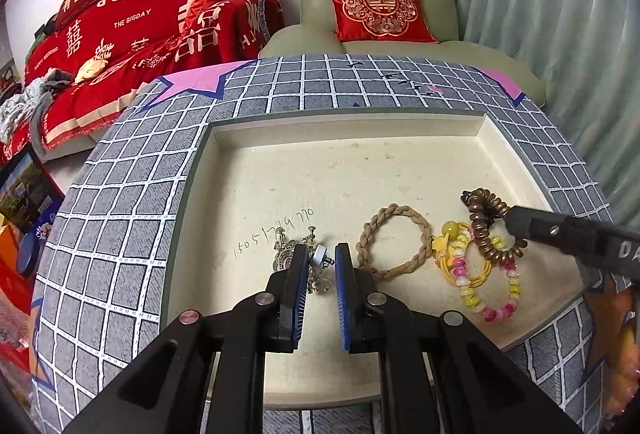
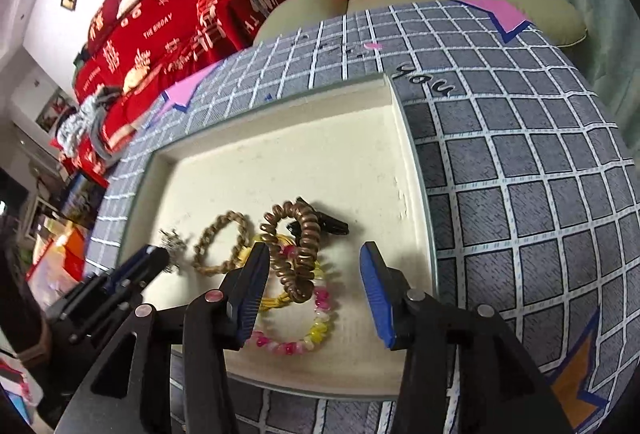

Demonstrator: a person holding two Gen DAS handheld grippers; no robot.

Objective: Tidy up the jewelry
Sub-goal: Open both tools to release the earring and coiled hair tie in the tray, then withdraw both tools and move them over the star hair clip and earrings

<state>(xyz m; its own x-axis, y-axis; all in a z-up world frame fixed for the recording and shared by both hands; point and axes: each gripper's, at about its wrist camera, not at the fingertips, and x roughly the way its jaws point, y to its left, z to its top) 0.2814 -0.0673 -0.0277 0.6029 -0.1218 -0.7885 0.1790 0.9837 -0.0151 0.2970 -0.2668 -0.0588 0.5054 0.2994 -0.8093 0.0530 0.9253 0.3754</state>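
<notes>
The left gripper (image 1: 322, 266) covers part of the silver earrings (image 1: 286, 252), too small to count. Beside them, handwriting (image 1: 272, 234) on the tray (image 1: 344, 122) reads unclearly.

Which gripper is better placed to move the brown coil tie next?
Right. The right gripper is open with the coil tie between its fingers. The left gripper is shut on the earrings.

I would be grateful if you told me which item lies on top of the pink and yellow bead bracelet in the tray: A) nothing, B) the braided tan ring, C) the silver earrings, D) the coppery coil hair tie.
D: the coppery coil hair tie lies across the bead bracelet, while the braided ring rests beside them.
</notes>
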